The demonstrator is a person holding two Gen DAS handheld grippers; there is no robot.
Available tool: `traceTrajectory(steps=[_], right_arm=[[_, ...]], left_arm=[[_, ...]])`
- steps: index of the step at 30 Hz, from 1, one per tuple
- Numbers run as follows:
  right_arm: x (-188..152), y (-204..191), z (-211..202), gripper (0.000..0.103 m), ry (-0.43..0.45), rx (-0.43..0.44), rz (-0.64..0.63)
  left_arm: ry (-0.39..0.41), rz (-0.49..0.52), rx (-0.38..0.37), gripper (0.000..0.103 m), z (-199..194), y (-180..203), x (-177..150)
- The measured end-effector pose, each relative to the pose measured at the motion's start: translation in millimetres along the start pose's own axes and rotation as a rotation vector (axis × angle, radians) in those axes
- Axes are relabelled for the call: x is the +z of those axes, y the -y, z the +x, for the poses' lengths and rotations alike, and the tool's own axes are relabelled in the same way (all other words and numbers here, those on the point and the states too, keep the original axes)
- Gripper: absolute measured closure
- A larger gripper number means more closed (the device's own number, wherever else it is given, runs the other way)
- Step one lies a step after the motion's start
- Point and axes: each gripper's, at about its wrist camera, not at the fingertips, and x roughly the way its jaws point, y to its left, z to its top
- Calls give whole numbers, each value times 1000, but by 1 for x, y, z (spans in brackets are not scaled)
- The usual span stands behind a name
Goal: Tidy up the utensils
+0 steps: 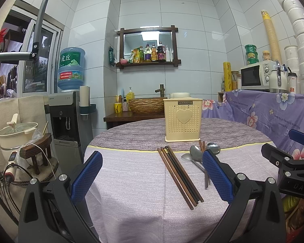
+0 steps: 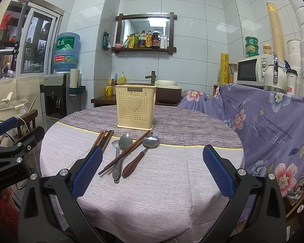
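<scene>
Holder: cream, perforated, heart emblem, upright. Chopsticks brown/black, spoons steel, flat on surface. Left claw & right claw: wide, empty.

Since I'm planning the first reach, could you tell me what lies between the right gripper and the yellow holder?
In the right wrist view, spoons and crossed chopsticks lie on the tablecloth between the right gripper and the holder.
</scene>
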Motion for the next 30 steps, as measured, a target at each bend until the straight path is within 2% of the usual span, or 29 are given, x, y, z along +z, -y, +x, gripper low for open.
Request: traceTrajectory(steps=[21,24,30], right_arm=[[-3,-3,1,5,-12,-7,-6],[-4,0,10,5,-47,-38,-4],[0,32,47,5,-168,-118,68]], left_arm=[[-13,3,-3,5,1,-1,-1],[-81,0,-13,5,13,-5,-3],[-291,-7,-10,5,62,-22,-7]])
